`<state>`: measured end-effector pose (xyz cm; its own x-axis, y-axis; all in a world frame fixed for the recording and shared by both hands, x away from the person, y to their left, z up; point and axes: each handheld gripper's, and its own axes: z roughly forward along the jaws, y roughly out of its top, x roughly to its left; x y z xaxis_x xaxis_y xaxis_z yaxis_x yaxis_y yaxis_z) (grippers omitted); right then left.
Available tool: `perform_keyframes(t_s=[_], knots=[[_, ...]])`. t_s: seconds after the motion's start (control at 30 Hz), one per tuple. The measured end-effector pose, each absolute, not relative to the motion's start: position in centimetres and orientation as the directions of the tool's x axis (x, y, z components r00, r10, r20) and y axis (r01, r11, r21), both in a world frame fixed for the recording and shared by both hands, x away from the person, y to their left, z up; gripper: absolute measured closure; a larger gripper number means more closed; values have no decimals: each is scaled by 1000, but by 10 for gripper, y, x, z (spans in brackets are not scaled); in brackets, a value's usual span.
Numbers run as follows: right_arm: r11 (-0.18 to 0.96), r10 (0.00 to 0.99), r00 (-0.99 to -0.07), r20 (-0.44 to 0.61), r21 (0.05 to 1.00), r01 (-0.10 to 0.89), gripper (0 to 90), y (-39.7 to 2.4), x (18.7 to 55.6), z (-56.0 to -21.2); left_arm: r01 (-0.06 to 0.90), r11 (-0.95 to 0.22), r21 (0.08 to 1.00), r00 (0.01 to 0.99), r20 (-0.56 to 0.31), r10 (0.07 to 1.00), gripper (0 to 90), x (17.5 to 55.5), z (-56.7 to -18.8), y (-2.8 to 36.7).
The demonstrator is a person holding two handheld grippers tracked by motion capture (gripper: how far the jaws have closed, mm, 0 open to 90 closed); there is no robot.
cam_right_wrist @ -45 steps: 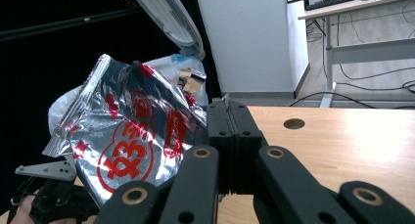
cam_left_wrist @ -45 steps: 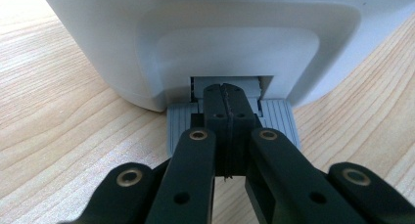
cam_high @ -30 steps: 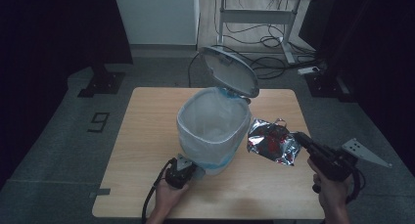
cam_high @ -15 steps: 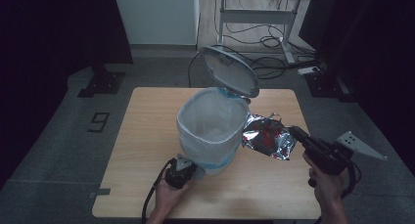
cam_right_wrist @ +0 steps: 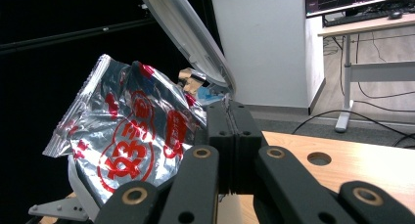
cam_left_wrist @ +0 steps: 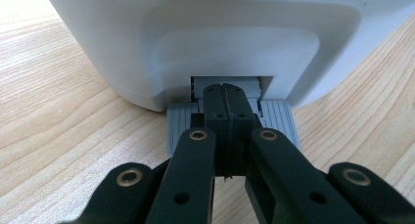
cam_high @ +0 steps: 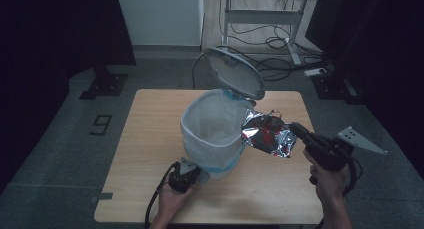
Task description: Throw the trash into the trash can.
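A white pedal bin (cam_high: 212, 134) lined with a white bag stands mid-table, its lid (cam_high: 234, 73) tipped up. My left gripper (cam_high: 186, 173) is shut, its closed jaws pressing down on the grey pedal (cam_left_wrist: 180, 123) at the bin's foot. In the left gripper view the bin's white wall (cam_left_wrist: 230, 38) rises right behind my left gripper (cam_left_wrist: 226, 94). My right gripper (cam_high: 295, 129) is shut on a crumpled silver foil wrapper (cam_high: 265, 135) with red print, held in the air at the bin's right rim. In the right gripper view the wrapper (cam_right_wrist: 127, 141) hangs left of my right gripper (cam_right_wrist: 227, 114), below the lid (cam_right_wrist: 186, 33).
The light wooden table (cam_high: 145, 139) has bare surface left of the bin and along the front. Behind it stand a white cabinet (cam_high: 160, 14) and a desk frame (cam_high: 260, 19) with cables on the floor. A floor mark reading 9 (cam_high: 101, 124) lies at the left.
My right gripper has carried the foil wrapper up and to the left, from beside the bin to its right rim. The left gripper has stayed on the pedal and the lid stays up.
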<state>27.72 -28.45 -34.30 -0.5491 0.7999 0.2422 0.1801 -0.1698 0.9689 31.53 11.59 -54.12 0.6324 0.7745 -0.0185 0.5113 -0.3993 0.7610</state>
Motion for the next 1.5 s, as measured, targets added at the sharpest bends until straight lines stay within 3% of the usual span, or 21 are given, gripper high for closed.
perform_keyframes(t_s=[1.5], knots=[[-128, 793, -568, 219, 972, 196, 892, -246, 309, -327, 511, -397, 763, 632, -20, 775, 900, 315, -541, 116]])
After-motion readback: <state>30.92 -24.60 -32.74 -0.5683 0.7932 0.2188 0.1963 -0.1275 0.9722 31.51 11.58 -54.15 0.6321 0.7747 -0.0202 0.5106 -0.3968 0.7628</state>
